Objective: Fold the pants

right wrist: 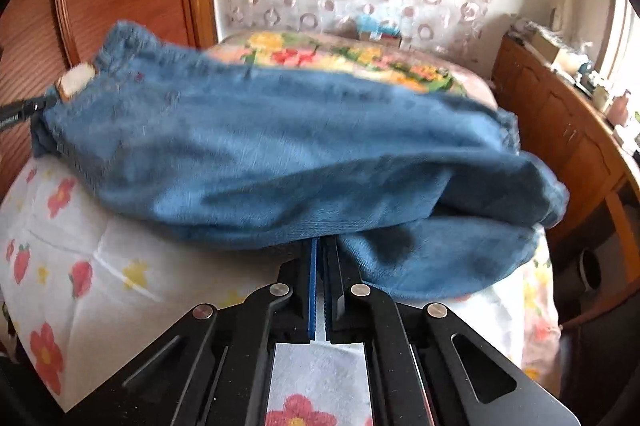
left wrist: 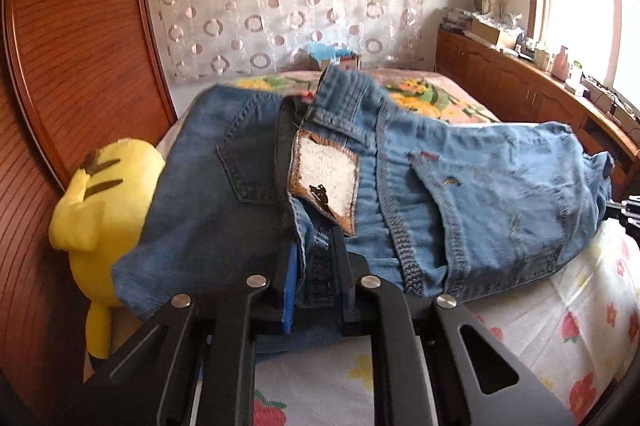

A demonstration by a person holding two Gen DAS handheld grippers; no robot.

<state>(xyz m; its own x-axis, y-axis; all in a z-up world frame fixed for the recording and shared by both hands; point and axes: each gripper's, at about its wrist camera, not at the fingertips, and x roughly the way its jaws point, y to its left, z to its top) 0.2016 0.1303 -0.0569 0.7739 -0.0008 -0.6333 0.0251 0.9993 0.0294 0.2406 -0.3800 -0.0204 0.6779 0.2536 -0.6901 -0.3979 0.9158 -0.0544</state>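
A: Where are the faded blue denim pants (left wrist: 420, 162) sitting now?

B: They are lying bunched on the white bed sheet with red and yellow flowers (left wrist: 560, 306), their waistband with the worn brown-edged leather patch (left wrist: 326, 178) turning toward the left gripper (left wrist: 316, 266); the yellow plush toy with brown stripes (left wrist: 100, 210) is sitting just left of the pants, against the wooden wardrobe.

A: And the jaws?

B: The left gripper's jaws are pressing together on a strip of denim just below that patch; the right gripper (right wrist: 320, 250) is pinching the near edge of the pants (right wrist: 280, 162) too, its jaws drawn almost together under the cloth.

A: How far along is the folding looking?

B: Early, I am judging; the pants are still rumpled, with the legs heaped to the right of the patch and no flat, even layers showing; both ends are being held, so straightening and laying them out seems to be what is remaining, then the actual folds.
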